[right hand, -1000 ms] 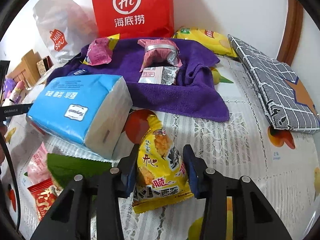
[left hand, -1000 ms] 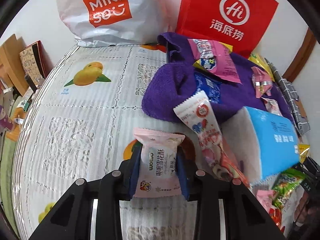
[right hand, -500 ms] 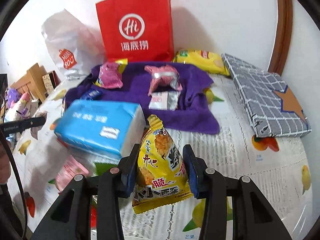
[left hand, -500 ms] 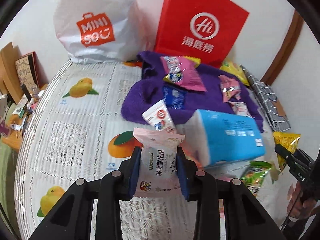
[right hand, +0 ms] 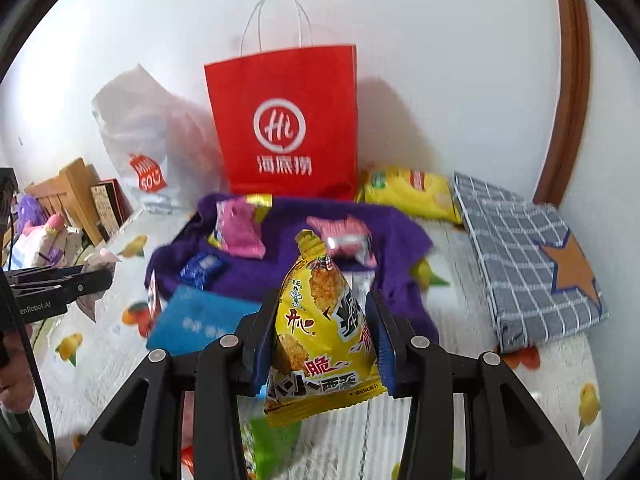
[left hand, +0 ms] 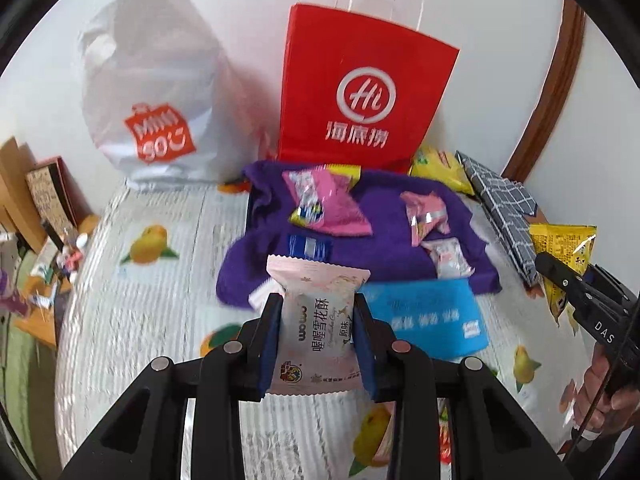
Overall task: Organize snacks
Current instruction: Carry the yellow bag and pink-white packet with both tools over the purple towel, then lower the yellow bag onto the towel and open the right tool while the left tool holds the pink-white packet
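Currently we had the left claw clamped on the pink snack pack and the right claw on the yellow crisp bag, both above the desk. Light, crinkly, crushable: mid-body grip looked right. Red bag at 12 o'clock.

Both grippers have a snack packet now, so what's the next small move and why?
Probably carry both forward toward the red paper bag. The left gripper is clamped on the pale pink packet and the right gripper on the yellow packet, both clear of the table; the bag stands upright ahead behind the purple towel.
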Demonstrator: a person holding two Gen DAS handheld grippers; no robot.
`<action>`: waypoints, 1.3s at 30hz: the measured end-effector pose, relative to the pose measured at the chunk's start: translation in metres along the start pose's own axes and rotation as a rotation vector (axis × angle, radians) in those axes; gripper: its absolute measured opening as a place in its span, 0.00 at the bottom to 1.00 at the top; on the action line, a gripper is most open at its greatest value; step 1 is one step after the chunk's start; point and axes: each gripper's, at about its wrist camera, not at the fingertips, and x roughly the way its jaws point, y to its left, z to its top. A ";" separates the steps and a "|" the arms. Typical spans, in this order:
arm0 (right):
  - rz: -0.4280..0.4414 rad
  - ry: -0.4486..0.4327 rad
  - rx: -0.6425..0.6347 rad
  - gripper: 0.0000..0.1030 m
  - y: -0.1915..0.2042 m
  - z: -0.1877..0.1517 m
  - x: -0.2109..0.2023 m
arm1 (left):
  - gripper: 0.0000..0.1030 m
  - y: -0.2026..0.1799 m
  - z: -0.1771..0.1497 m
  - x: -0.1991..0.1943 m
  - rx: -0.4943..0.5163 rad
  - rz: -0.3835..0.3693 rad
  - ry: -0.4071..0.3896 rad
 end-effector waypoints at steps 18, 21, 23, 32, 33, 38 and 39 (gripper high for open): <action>0.046 -0.005 -0.049 0.41 0.002 0.090 0.089 | 0.31 -0.009 0.098 0.059 0.012 -0.037 -0.012; 0.060 0.001 -0.031 0.41 -0.002 0.091 0.105 | 0.31 -0.006 0.103 0.075 0.021 -0.044 -0.007; 0.072 0.016 -0.022 0.41 -0.005 0.087 0.117 | 0.31 -0.003 0.101 0.089 0.027 -0.037 0.020; 0.063 0.092 -0.055 0.41 -0.018 0.077 0.146 | 0.31 0.013 0.100 0.114 0.017 -0.019 0.095; 0.060 0.091 -0.060 0.41 -0.020 0.077 0.145 | 0.31 0.015 0.100 0.113 0.012 -0.015 0.096; 0.044 0.076 -0.075 0.41 -0.026 0.078 0.138 | 0.31 0.016 0.099 0.116 0.009 0.001 0.100; 0.041 0.076 -0.077 0.41 -0.027 0.078 0.138 | 0.31 0.015 0.099 0.115 0.011 0.004 0.098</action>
